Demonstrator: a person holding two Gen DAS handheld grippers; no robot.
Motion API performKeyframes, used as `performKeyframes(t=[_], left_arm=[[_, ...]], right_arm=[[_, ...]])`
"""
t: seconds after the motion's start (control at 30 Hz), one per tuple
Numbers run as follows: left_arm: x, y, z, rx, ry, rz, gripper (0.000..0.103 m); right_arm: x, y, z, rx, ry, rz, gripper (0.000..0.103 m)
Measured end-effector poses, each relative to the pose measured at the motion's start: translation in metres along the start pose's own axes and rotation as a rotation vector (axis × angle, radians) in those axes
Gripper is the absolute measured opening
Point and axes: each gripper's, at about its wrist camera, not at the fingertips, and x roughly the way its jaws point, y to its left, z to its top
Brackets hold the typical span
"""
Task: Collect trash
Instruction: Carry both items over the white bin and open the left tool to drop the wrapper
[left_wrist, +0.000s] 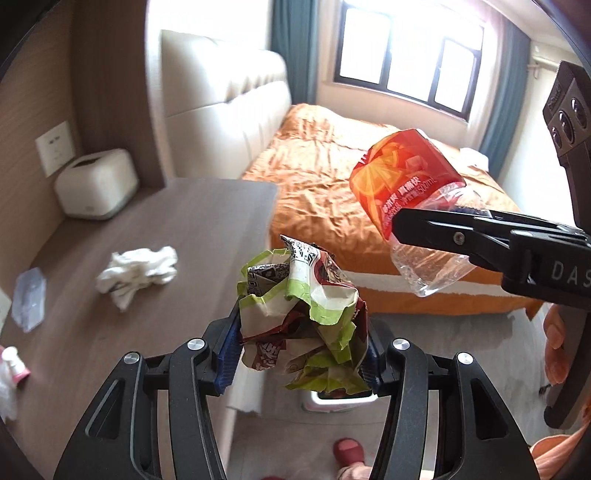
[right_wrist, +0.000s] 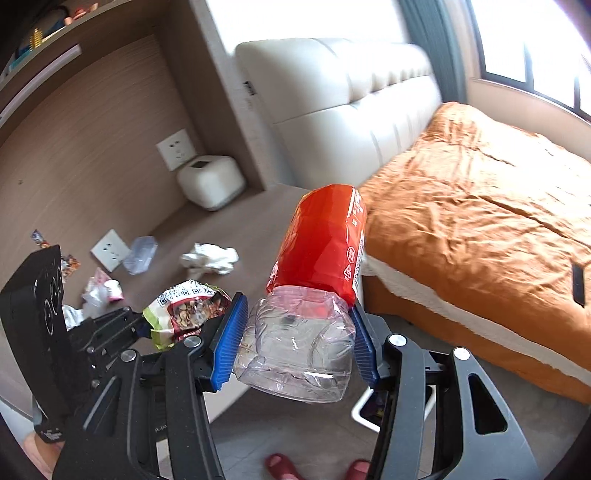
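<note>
**Trash in both grippers, bin below**

Wrapper first, from the left wrist view. Our left gripper (left_wrist: 301, 354) is clamped on a crumpled green, white and dark red snack wrapper (left_wrist: 306, 317) at the lower centre of the frame, its blue pads pressing the wad from both sides. We judge it nearly weightless, soft and springy: it gives under the pads, so a grip across its thick middle, as now, is safer than one on a loose flap, which could tear or slide out. At the right of the frame our right gripper (left_wrist: 436, 236) carries a clear crushed plastic bottle with an orange-red label (left_wrist: 410, 184). On the brown wooden desk top (left_wrist: 192, 229) at the left lie a crumpled white tissue (left_wrist: 136, 273) and a small clear plastic packet (left_wrist: 27, 299), both uncollected. Under the wrapper a white bin rim (left_wrist: 332, 400) shows.

From the right wrist view, our right gripper (right_wrist: 295, 343) holds the bottle (right_wrist: 314, 295) at centre frame, the pads squeezing its clear dented base with the labelled part pointing away. We judge the bottle empty, light and slick; its thin wall buckles, so the ridged base gives a firmer hold than the smooth label. The left gripper (right_wrist: 147, 325) with the wrapper (right_wrist: 184, 306) sits at the lower left. The white bin (right_wrist: 364, 413) peeks out at the lower right, beside the bed with the orange cover (right_wrist: 480, 221).
</note>
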Motion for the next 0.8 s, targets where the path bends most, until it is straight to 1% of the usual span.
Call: performKeyframes(t=[0.17,0.37,0.43,0.67,0.8], left_arm=[[0.028,-0.037,0.002,0.044,0.037,-0.043,0.053],[0.067,-0.073,-0.004,0.077,0.1,-0.087,0.053],[0.082,-0.082,-0.009,0.085,0.123,-0.104,0.053],[0.139,-0.105,-0.035,0.099,0.211,-0.176,0.053],[0.178,-0.11,-0.055,0.087,0.258,-0.227,0.053]], right_arm=[[-0.014,-0.035,-0.016,-0.013,0.005,-0.073,0.054],[-0.017,-0.066,-0.031,-0.014,0.032,-0.113,0.054],[-0.014,-0.079,-0.037,-0.013,0.05,-0.112,0.054],[0.014,-0.116,-0.066,0.005,0.124,-0.094,0.054],[0.044,-0.138,-0.086,0.009,0.168,-0.098,0.054]])
